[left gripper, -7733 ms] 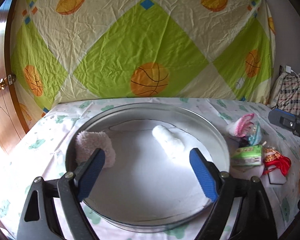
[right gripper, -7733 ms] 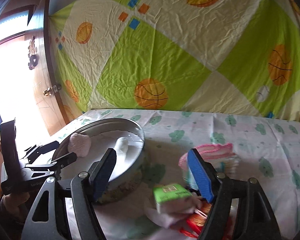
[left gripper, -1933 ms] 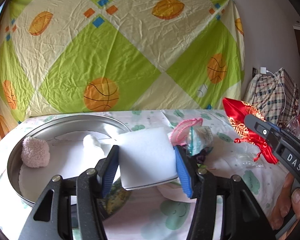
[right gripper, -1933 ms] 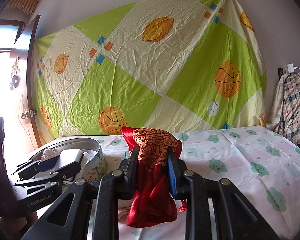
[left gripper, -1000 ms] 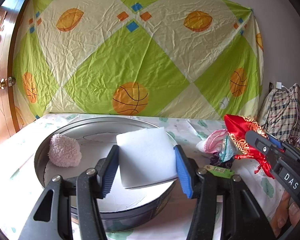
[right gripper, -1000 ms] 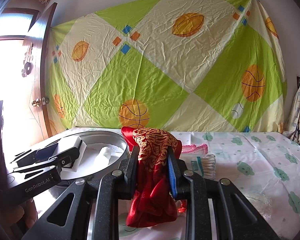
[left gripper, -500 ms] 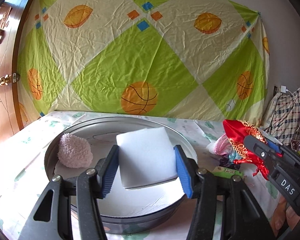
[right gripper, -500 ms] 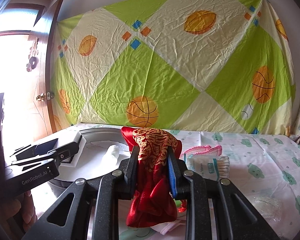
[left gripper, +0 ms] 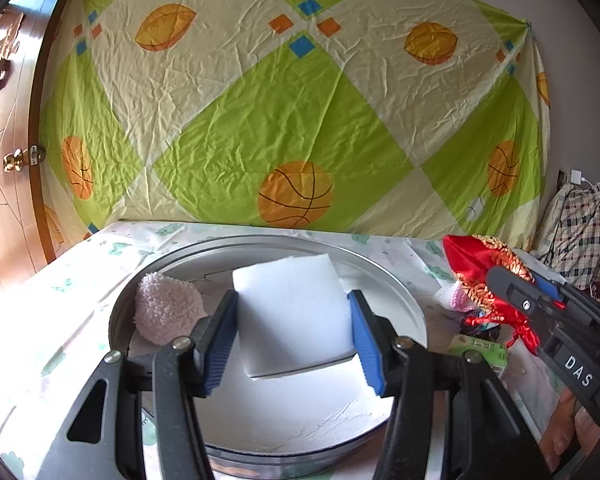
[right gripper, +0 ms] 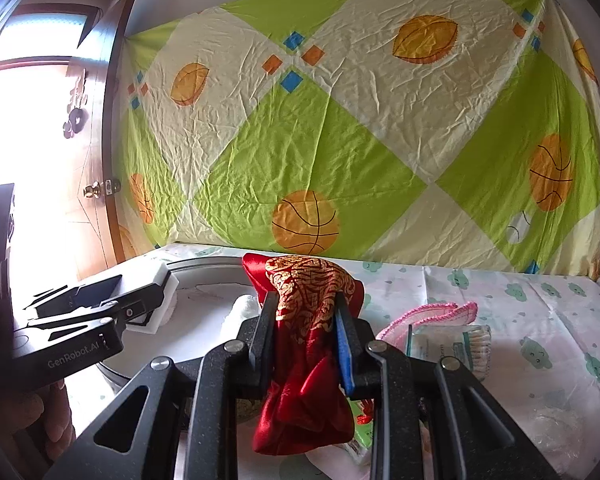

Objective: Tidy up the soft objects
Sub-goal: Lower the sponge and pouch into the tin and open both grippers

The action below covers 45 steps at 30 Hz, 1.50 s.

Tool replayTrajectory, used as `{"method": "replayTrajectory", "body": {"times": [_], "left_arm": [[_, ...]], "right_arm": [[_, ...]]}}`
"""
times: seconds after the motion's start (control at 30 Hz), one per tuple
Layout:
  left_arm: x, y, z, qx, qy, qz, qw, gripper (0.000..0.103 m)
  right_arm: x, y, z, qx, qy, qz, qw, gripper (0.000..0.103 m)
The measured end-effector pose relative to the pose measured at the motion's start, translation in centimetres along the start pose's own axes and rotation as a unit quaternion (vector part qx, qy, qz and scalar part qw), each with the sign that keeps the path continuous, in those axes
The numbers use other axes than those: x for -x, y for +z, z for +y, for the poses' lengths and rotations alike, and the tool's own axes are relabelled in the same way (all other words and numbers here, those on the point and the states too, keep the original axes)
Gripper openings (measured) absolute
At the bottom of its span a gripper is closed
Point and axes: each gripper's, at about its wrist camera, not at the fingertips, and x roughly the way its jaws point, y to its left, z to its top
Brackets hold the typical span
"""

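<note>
My left gripper (left gripper: 294, 340) is shut on a white sponge block (left gripper: 292, 312) and holds it over the round metal tin (left gripper: 412, 304). A pink fluffy ball (left gripper: 166, 310) lies in the tin at its left. A white soft roll (right gripper: 246, 306) also lies in the tin, seen in the right wrist view. My right gripper (right gripper: 306, 338) is shut on a red and gold satin pouch (right gripper: 304, 344), held above the table just right of the tin (right gripper: 208, 264). The pouch (left gripper: 484, 276) and right gripper show in the left wrist view at the right.
A pink-edged cloth (right gripper: 432, 314), a bag of cotton swabs (right gripper: 456, 344) and a green packet (left gripper: 482, 350) lie on the patterned tablecloth (right gripper: 540, 312) right of the tin. A basketball-print sheet (left gripper: 292, 120) hangs behind. A wooden door (left gripper: 4, 184) stands at left.
Both grippers have moved left, toward the tin, still holding the sponge and the pouch. The sponge now hangs further over the tin's middle.
</note>
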Motion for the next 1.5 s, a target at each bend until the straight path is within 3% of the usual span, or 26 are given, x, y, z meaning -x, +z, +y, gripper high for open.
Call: {"method": "replayTrajectory", "body": {"times": [0.53,0.83,1.23,1.33,1.4,1.5], "left_arm": [[-3.7,2.9,3.2,-0.006,0.01,0.072,0.9974,0.054],[-5.9,4.1,4.1,-0.015,0.016,0.111,0.9936,0.054],[-8.8,4.5,4.4,-0.032,0.028,0.161,0.9861,0.057],[-9.1,4.3,4.3,-0.03,0.029,0.168,0.9849,0.061],[-9.0,4.4,4.3,-0.032,0.031,0.164,0.9854,0.071],[-8.7,4.5,4.3,-0.03,0.035,0.16,0.986,0.081]], "right_arm": [[-7.0,3.5,1.1,-0.015,0.044,0.05,0.998,0.027],[-11.1,3.2,1.9,-0.017,0.051,0.097,0.994,0.027],[-13.8,2.4,2.8,-0.004,0.052,0.128,0.99,0.027],[-13.9,2.2,2.8,-0.003,0.048,0.132,0.99,0.038],[-13.9,2.2,2.5,-0.011,0.048,0.133,0.99,0.051],[-13.3,2.4,2.0,-0.022,0.046,0.126,0.991,0.058]]}}
